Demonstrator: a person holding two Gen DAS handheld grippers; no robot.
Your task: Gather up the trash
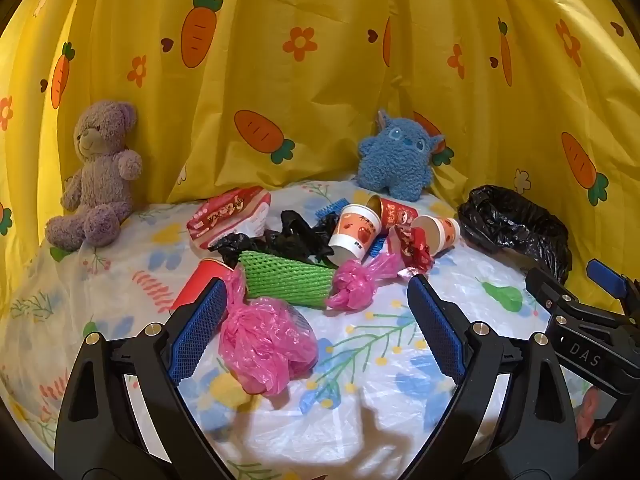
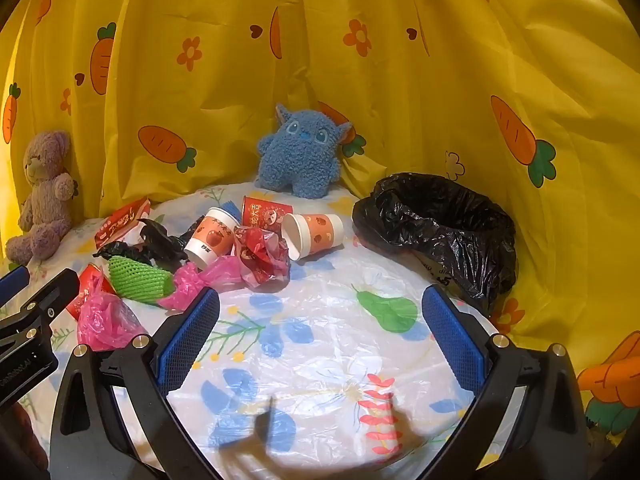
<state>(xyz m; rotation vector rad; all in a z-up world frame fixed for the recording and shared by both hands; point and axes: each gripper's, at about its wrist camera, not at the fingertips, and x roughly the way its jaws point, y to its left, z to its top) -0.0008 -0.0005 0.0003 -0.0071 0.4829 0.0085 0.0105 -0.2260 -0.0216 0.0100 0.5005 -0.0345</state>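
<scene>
A pile of trash lies on the floral table cover: a crumpled pink plastic bag (image 1: pixel 266 344), a green foam net (image 1: pixel 286 283), a knotted pink bag (image 1: pixel 356 280), black plastic scraps (image 1: pixel 280 240), paper cups (image 1: pixel 356 232) and a red wrapper (image 1: pixel 228 220). An open black trash bag (image 2: pixel 444 224) stands at the right. My left gripper (image 1: pixel 318 304) is open, with the crumpled pink bag between its fingers near the left one. My right gripper (image 2: pixel 320 312) is open and empty over bare cover, left of the trash bag. The pile also shows in the right wrist view (image 2: pixel 224 236).
A purple teddy bear (image 1: pixel 98 176) sits at the back left and a blue plush toy (image 1: pixel 396 156) at the back middle. A yellow carrot-print curtain (image 1: pixel 320 60) surrounds the table. The right gripper's body (image 1: pixel 592 336) shows at the right of the left wrist view.
</scene>
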